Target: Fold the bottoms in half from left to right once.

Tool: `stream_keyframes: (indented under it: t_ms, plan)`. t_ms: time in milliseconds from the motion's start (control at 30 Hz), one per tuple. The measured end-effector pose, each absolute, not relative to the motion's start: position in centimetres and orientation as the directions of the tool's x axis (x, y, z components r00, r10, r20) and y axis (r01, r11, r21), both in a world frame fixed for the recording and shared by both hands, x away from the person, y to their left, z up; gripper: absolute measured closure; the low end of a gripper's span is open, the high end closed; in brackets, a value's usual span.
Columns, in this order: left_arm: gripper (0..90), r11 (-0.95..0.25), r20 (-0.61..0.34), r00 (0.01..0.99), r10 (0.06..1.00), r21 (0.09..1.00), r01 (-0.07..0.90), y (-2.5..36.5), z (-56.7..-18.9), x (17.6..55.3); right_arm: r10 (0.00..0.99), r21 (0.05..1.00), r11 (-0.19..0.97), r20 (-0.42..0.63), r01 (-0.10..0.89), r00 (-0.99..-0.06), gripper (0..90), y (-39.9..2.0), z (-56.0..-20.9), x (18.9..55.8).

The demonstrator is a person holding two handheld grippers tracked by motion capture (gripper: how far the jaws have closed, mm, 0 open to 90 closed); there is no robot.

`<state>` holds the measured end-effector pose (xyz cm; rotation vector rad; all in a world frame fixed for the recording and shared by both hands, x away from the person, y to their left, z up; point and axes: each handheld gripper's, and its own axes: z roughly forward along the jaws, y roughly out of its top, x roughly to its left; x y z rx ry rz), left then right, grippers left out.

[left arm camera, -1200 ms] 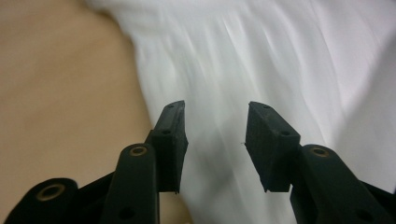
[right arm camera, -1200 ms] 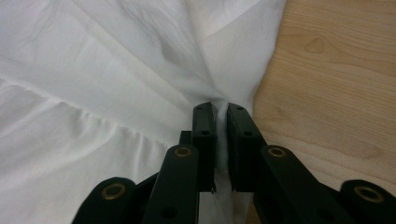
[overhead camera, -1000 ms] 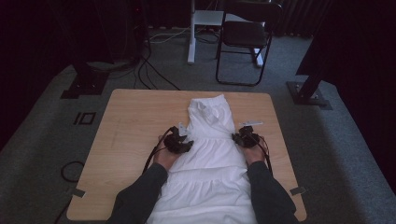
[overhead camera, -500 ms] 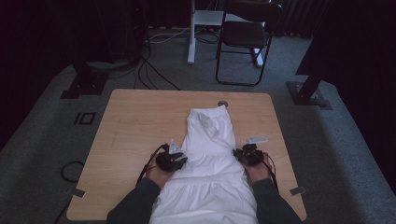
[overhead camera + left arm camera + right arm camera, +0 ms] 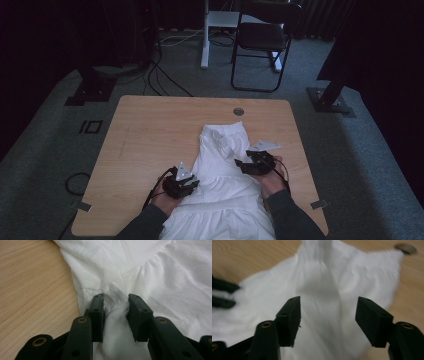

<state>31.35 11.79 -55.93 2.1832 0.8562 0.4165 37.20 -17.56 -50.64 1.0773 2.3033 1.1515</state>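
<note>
High view is showing a white garment lying down the middle of the wooden counter, now reaching from the lower edge of the frame only to just below the round hole, where a second ago it was stretching nearer the far edge. Both hands have drawn it toward the person. The left gripper, at lower centre-left, is pinching a bunched fold of the cloth near a seam. The right gripper, at centre-right, has just been opening: its jaws are standing wide above the fabric, with nothing pinched. Judging by this, the pull is finishing and the right side is being let go, perhaps for a fresh hold.
</note>
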Motion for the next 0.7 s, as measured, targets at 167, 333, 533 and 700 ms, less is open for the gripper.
stream_keyframes:
  t_ms: [167, 333, 533, 700]
  plan:
    - [67.4, -0.499, 0.031, 0.724, 0.689, 0.745, 0.443, 11.8, -56.0, 31.3, 0.73, 0.776, 0.409, 0.037, 0.48, -0.682, 32.0, -14.1, -51.3, 40.1]
    - [67.4, -0.5, 0.031, 0.723, 0.69, 0.743, 0.445, 11.8, -56.0, 31.2, 0.769, 0.755, 0.448, -0.052, 0.479, -0.637, 84.0, -14.8, -50.7, 42.8]
    - [67.3, -0.509, 0.038, 0.724, 0.689, 0.736, 0.445, 11.7, -55.9, 31.1, 0.874, 0.796, 0.293, 0.003, 0.53, -0.487, 85.8, -18.7, -49.4, 46.4]
    - [67.3, -0.517, 0.044, 0.729, 0.683, 0.735, 0.439, 11.7, -55.9, 30.5, 0.897, 0.694, 0.287, 0.046, 0.66, -0.439, 69.3, -19.1, -54.0, 48.9]
